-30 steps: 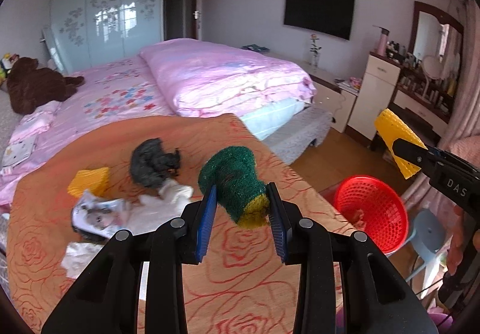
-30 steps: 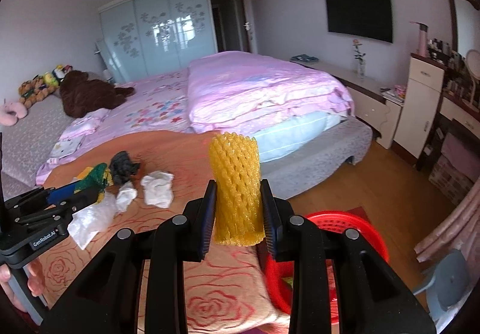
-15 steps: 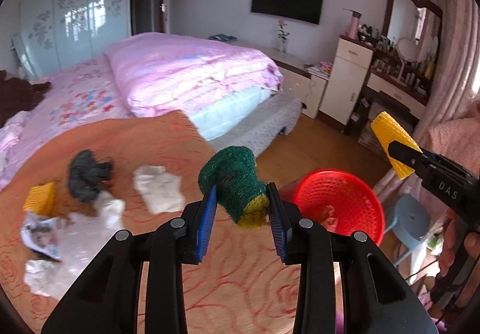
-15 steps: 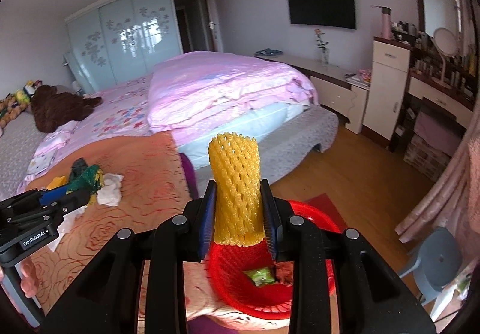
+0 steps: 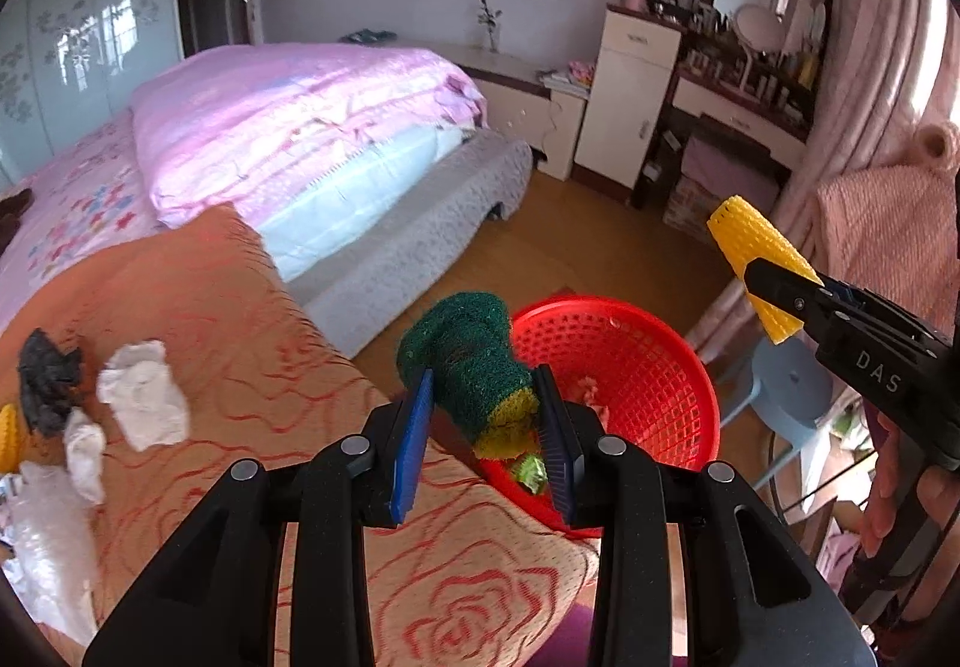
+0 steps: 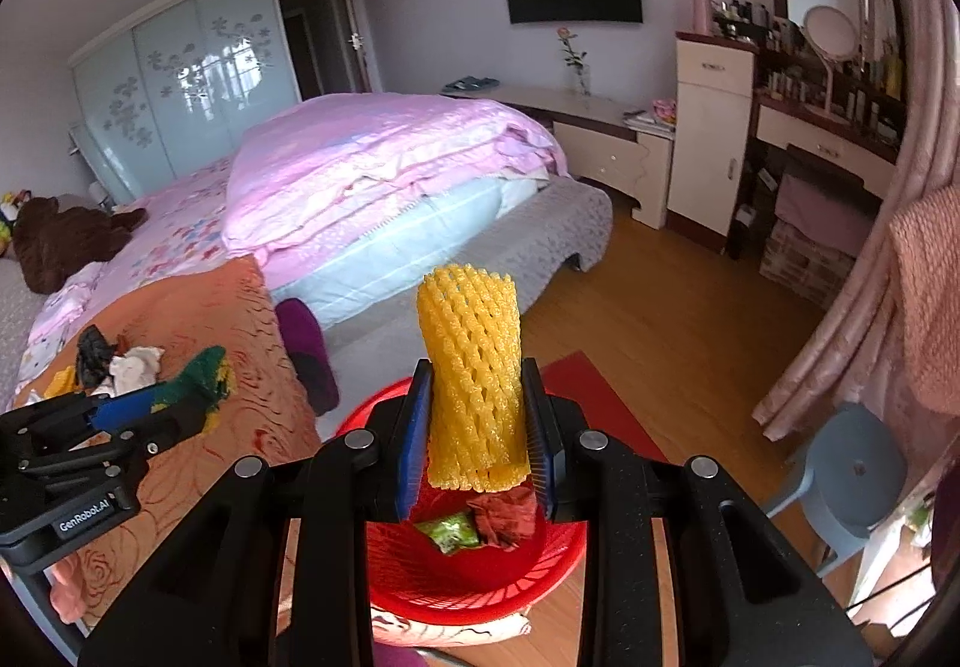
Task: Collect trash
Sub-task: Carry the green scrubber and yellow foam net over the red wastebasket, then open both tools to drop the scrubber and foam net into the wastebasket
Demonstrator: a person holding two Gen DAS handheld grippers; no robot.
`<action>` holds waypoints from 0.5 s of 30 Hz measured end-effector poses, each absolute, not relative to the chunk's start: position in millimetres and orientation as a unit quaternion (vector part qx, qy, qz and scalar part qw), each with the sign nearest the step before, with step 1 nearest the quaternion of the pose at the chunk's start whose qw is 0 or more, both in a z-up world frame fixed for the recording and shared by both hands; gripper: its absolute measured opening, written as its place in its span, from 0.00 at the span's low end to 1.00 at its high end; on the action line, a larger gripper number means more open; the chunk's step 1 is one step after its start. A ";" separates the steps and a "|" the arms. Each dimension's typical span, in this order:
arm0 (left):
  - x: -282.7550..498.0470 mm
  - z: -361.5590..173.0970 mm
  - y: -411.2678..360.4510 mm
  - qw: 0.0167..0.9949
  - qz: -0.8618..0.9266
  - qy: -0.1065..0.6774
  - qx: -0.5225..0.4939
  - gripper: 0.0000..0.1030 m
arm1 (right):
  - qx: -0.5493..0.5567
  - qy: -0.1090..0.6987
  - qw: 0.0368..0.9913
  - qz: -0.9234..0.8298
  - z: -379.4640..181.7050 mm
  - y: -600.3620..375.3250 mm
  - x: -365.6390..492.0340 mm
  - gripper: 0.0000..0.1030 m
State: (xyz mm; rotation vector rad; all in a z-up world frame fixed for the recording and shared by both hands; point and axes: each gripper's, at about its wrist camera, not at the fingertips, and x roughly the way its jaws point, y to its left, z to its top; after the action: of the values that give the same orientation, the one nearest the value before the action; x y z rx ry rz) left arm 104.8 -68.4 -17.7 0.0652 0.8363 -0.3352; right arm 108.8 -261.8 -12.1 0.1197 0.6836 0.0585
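My left gripper (image 5: 483, 415) is shut on a green and yellow scouring sponge (image 5: 471, 361), held at the table's edge beside the red mesh basket (image 5: 648, 361). My right gripper (image 6: 477, 427) is shut on a yellow foam fruit net (image 6: 471, 361) and holds it above the same basket (image 6: 480, 589). The basket holds a green wrapper (image 6: 450, 532) and a reddish crumpled scrap (image 6: 504, 514). The right gripper also shows in the left wrist view (image 5: 774, 277), right of the basket.
On the orange rose-patterned tablecloth (image 5: 252, 367) lie a white crumpled tissue (image 5: 144, 403), a black crumpled piece (image 5: 48, 379) and clear plastic (image 5: 48, 541). A blue stool (image 6: 852, 475) stands right of the basket. A bed (image 6: 390, 175) is behind.
Both grippers have swung right, away from the trash pile and toward the red basket. The right gripper now holds the net over the basket. Both grips are unchanged.
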 end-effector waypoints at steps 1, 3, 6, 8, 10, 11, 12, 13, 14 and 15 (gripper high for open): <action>107.1 -20.7 -71.7 0.898 -0.164 0.408 0.034 0.31 | 0.061 0.338 0.939 0.027 -15.9 -264.5 108.8 0.28; 112.2 -27.1 -79.4 0.892 -0.168 0.417 0.040 0.32 | 0.063 0.343 0.937 0.024 -21.8 -268.6 111.1 0.28; 119.7 -38.4 -89.9 0.883 -0.175 0.433 0.045 0.32 | 0.069 0.357 0.931 0.019 -34.1 -276.1 117.7 0.28; 122.6 -46.0 -95.0 0.877 -0.179 0.442 0.046 0.32 | 0.071 0.366 0.928 0.019 -39.1 -279.2 122.5 0.28; 125.4 -52.7 -97.0 0.872 -0.182 0.452 0.048 0.32 | 0.072 0.375 0.924 0.017 -45.2 -281.5 126.8 0.28; 126.2 -56.4 -99.4 0.869 -0.183 0.456 0.051 0.32 | 0.072 0.378 0.923 0.016 -47.6 -281.8 128.3 0.28; 126.8 -59.8 -102.0 0.867 -0.183 0.460 0.054 0.32 | 0.072 0.383 0.921 0.016 -51.4 -282.2 129.6 0.28; 127.3 -62.3 -103.3 0.865 -0.184 0.463 0.057 0.32 | 0.073 0.386 0.919 0.016 -53.3 -282.4 130.3 0.28; 128.2 -65.8 -104.9 0.862 -0.186 0.467 0.060 0.32 | 0.074 0.389 0.918 0.016 -55.8 -282.7 131.1 0.28; 128.0 -68.2 -106.2 0.860 -0.188 0.470 0.061 0.32 | 0.075 0.393 0.916 0.016 -57.9 -282.9 132.0 0.28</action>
State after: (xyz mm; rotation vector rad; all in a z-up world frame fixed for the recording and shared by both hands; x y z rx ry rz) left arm 128.0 -106.2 -68.2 0.1272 0.9872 -0.3943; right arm 132.0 -282.9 -57.9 0.1542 0.8086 0.0321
